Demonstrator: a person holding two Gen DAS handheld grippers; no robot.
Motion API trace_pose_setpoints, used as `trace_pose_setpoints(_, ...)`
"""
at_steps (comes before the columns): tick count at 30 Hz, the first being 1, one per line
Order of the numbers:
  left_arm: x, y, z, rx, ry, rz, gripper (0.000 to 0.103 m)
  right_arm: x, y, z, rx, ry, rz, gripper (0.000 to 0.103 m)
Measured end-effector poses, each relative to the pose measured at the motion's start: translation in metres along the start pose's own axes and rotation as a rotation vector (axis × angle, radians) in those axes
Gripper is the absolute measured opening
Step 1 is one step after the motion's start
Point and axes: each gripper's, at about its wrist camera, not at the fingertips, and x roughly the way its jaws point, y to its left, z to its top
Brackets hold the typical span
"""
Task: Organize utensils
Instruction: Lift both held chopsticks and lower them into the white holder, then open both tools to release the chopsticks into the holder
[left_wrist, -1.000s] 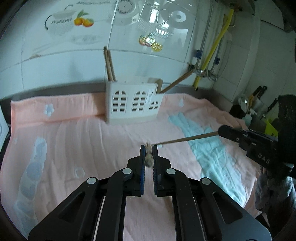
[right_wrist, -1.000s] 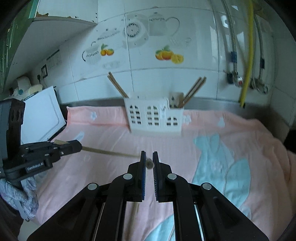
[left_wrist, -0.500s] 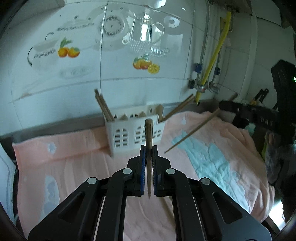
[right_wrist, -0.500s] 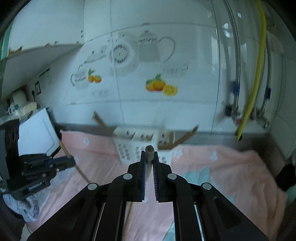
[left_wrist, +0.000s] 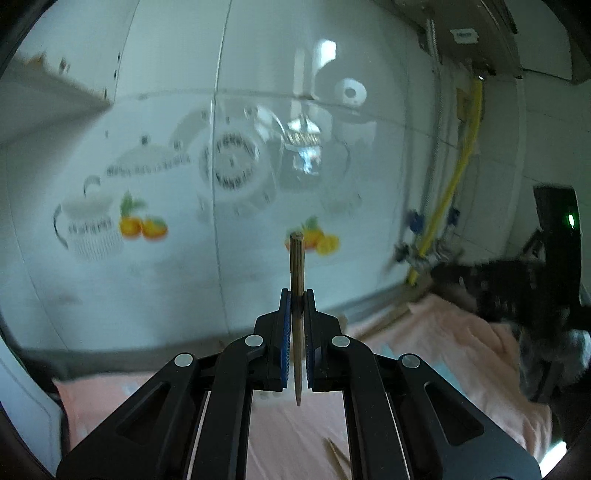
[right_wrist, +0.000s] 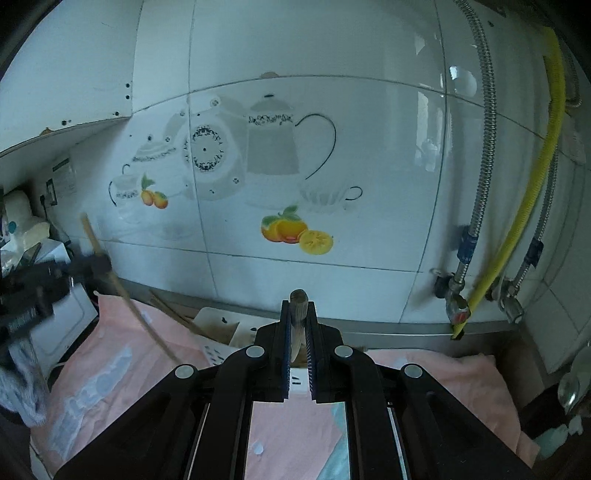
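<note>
Across the whole upper part of both views runs the white tiled wall (right_wrist: 369, 147) with its teapot-and-orange decals, and below it the table's pink towel (right_wrist: 110, 354) fills the lower corners. At lower centre-left of the right wrist view, the white utensil holder (right_wrist: 221, 325) peeks out beyond the fingers, chopsticks leaning from its left side. The left hand-held gripper (left_wrist: 296, 306) is clamped on a wooden chopstick (left_wrist: 296, 266) that stands nearly upright at centre frame, long axis vertical, blunt end up against the wall and tapered tip pointing down toward the towel. The right hand-held gripper (right_wrist: 298, 317) likewise pinches a second chopstick (right_wrist: 297, 306), blunt end up just above the pads, its lower part hidden between the fingers. Judging by this, the step in hand is carrying the pair to the holder; the next move calls for lining each tip over an open compartment and lowering before letting go. Which compartment is free cannot be told.
</note>
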Motion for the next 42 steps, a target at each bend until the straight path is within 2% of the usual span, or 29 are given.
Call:
trace_pose_setpoints(5,0.019,0.004,0.022,0.012,-0.034,0.054,0.005,0.013,-0.001,0.002,-0.007,0.013,0.001,0.007)
trace_pose_setpoints(13,0.048,0.015,0.023,-0.009,-0.038,0.096,0.005,0.033,0.000,0.001,-0.022,0.043,0.011,0.007)
trace_pose_setpoints(21,0.076,0.028,0.001,-0.050,0.060,0.091,0.006,0.050,0.000,-0.006,-0.015,0.082,0.018,0.007)
trace_pose_setpoints(28,0.079,0.033,-0.011,-0.067,0.084,0.089,0.008,0.061,-0.001,-0.013,-0.003,0.103,0.010,0.007)
trace_pose_setpoints(33,0.068,0.032,-0.014,-0.067,0.071,0.083,0.028,0.059,-0.005,-0.018,0.018,0.090,0.006,0.008)
trace_pose_setpoints(35,0.061,0.031,-0.017,-0.065,0.065,0.080,0.030,0.057,-0.006,-0.019,0.026,0.088,0.004,0.009)
trace_pose_setpoints(37,0.054,0.031,-0.019,-0.075,0.063,0.074,0.038,0.052,-0.008,-0.022,0.035,0.077,-0.004,0.017)
trace_pose_setpoints(42,0.032,0.029,-0.032,-0.089,0.052,0.066,0.050,0.032,-0.009,-0.032,0.050,0.051,0.006,0.025)
